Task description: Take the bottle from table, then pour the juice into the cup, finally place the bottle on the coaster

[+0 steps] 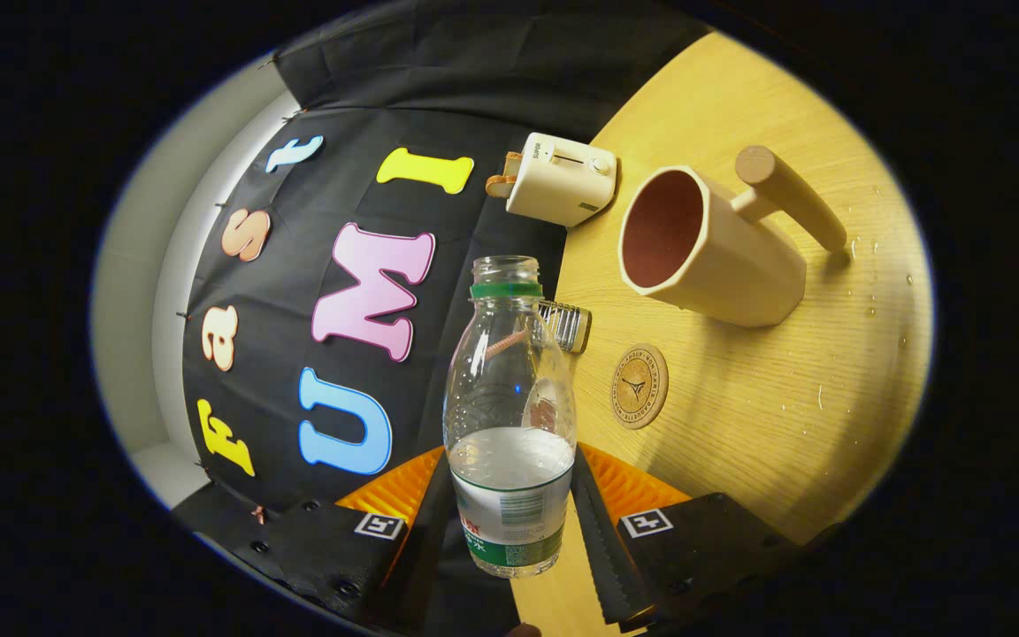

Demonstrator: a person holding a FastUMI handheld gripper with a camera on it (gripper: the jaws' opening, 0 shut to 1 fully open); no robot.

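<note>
With the bottle (509, 416) pinched between the fingers of the tool (509, 513) and held tilted above the surface (757, 398), its open neck should swing over the cup's (708, 248) mouth, tipping slowly. Clear ribbed plastic, half full. The cup is faceted, with a wooden peg handle; a round cork coaster (639, 387) lies near it.

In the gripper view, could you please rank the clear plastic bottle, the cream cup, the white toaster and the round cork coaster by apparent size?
1. Clear plastic bottle, held between the fingers of the gripper, so nearness inflates it.
2. Cream cup, close behind the bottle in apparent size.
3. White toaster, farthest away.
4. Round cork coaster.
</note>
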